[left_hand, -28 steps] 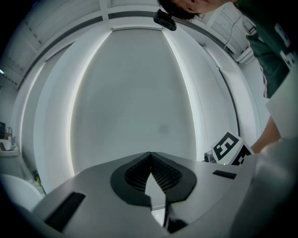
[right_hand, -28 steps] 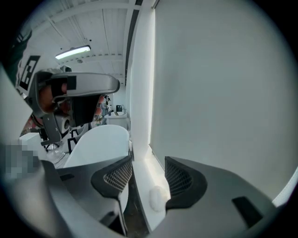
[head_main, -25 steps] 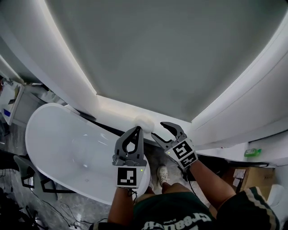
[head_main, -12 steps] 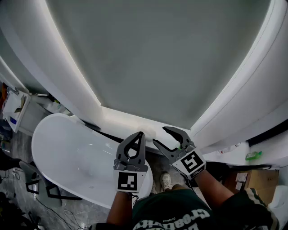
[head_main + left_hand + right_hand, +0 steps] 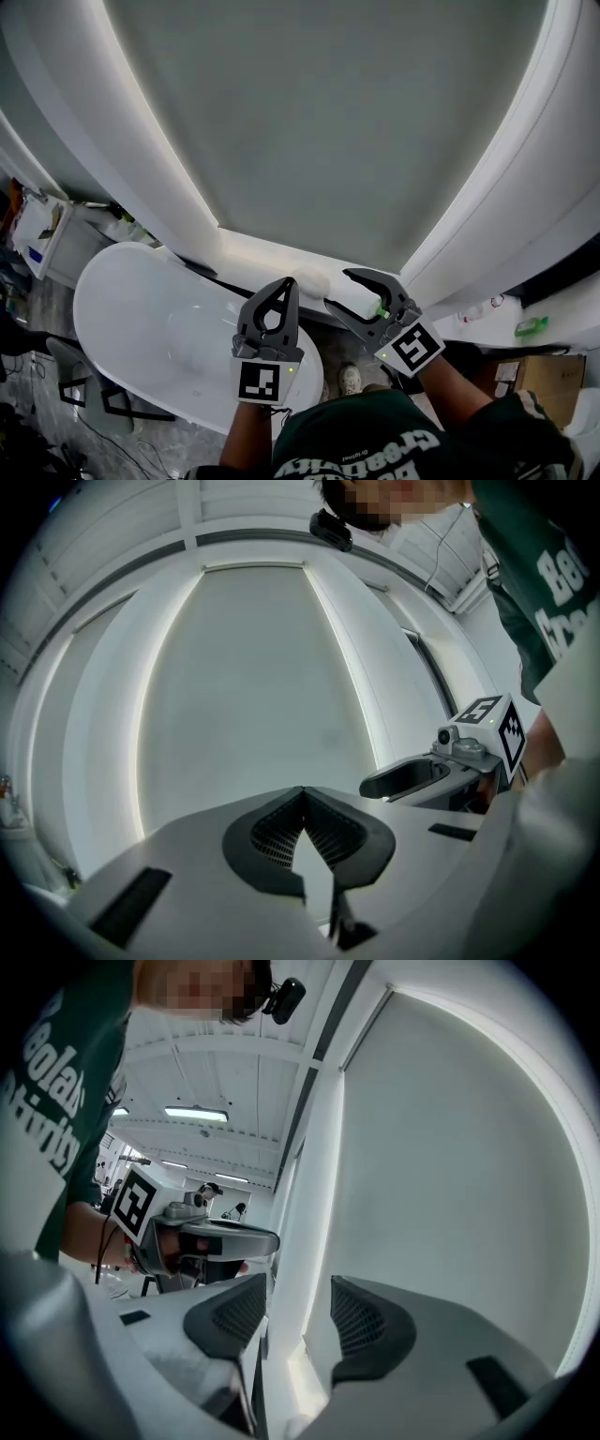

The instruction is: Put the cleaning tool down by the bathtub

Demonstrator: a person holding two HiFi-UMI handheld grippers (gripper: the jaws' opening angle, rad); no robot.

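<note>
Your left fingers (image 5: 267, 834) are pressed together with nothing between them, so the left gripper (image 5: 288, 283) is empty. It hangs over the near end of the white bathtub (image 5: 141, 314).

Just past its tip, on the lit ledge (image 5: 248, 251) that runs along the wall side of the tub, sits a small pale lump (image 5: 309, 277). I think that is the cleaning tool. It lies right by the tub, between your two grippers, and neither one touches it.

Your right gripper (image 5: 339, 289) has its fingers (image 5: 361, 1321) spread wide apart. They hold nothing too; only the wall shows between them.

So the putting down looks done. To end it well, lift both grippers straight up and away. Do not bump the lump, or it may roll off the ledge into the tub.

The lump looks round and soft from above. I cannot tell which way it points, and I cannot see a long side on it.
</note>
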